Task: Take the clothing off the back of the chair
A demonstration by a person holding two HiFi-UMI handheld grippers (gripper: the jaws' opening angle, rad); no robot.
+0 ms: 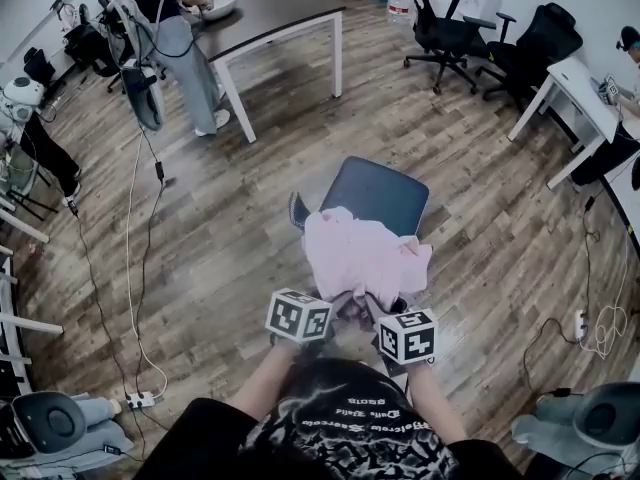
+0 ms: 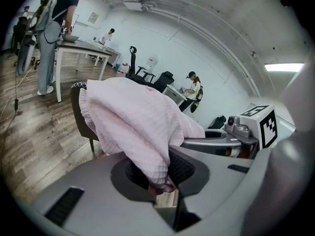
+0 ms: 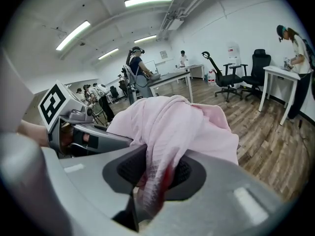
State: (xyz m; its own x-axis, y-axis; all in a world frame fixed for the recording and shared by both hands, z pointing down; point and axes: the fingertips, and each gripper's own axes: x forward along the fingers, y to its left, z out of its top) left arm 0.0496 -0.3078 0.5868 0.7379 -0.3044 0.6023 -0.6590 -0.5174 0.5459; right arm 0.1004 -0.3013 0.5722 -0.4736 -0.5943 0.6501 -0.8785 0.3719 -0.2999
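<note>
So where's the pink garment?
The pink garment hangs on the back of the dark chair, centre of the head view, near edge clamped by the left gripper and right gripper.

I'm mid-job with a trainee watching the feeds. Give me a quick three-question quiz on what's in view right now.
1. True or false: the right gripper has nothing between its jaws.
2. What is the left gripper shut on? A. a floor cable. B. the pink garment. C. a chair leg.
3. Fill in: the pink garment is draped over a dark ____.

Key:
1. False. Its jaws pinch a fold of the pink garment.
2. B.
3. chair.
</note>
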